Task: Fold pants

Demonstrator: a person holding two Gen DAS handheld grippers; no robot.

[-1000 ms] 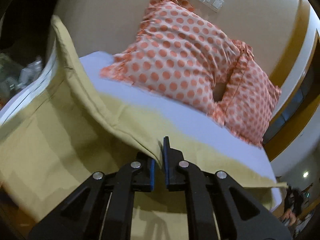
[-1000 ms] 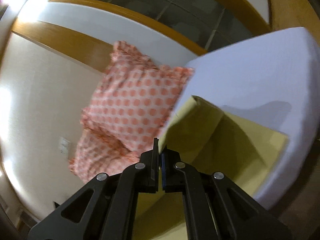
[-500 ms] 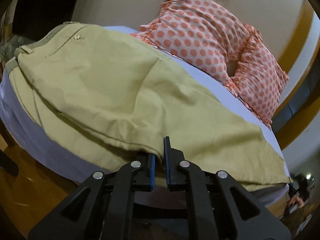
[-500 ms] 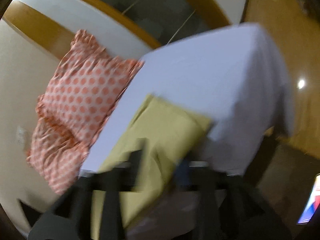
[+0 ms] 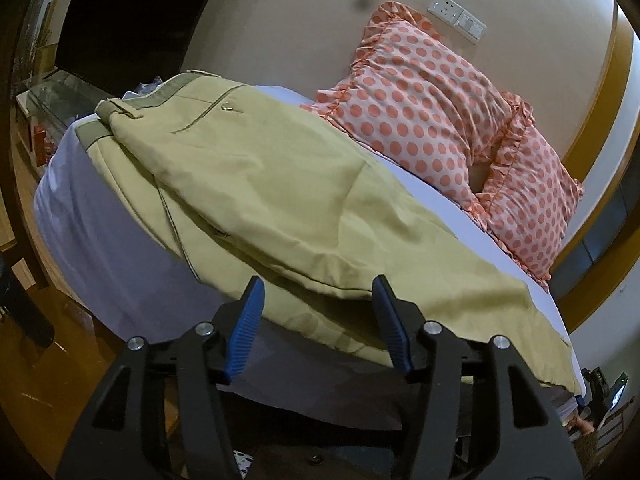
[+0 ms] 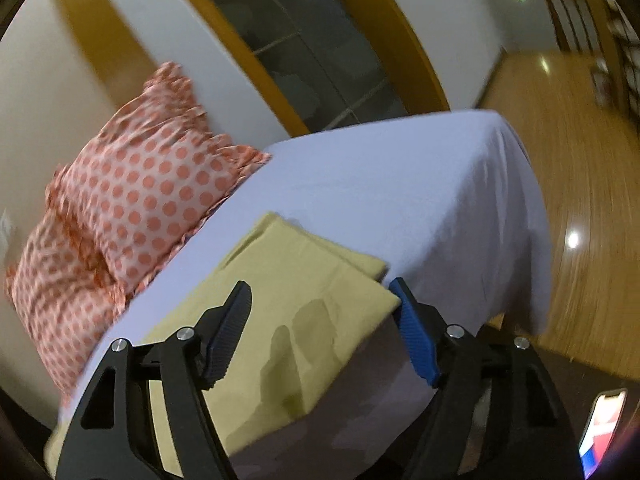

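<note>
Khaki pants [image 5: 256, 184] lie on the bed, one leg laid over the other, waistband at the far left. My left gripper [image 5: 318, 326] is open and empty, just off the near folded edge at the bed's side. In the right wrist view the leg ends [image 6: 304, 320] lie stacked near the bed's front edge. My right gripper [image 6: 324, 328] is open and empty, its jaws to either side of the hem end, a little above it.
The bed has a pale lavender sheet [image 6: 420, 184]. Two orange polka-dot pillows [image 5: 432, 108] lean on the wall behind the pants. A wooden floor [image 6: 580, 168] lies beyond the bed's right end. A phone [image 6: 600, 428] shows at lower right.
Both grippers were shut on the pants' fabric and lifting it. They laid it over onto the bed, opened and let go, and now sit back from the cloth.
</note>
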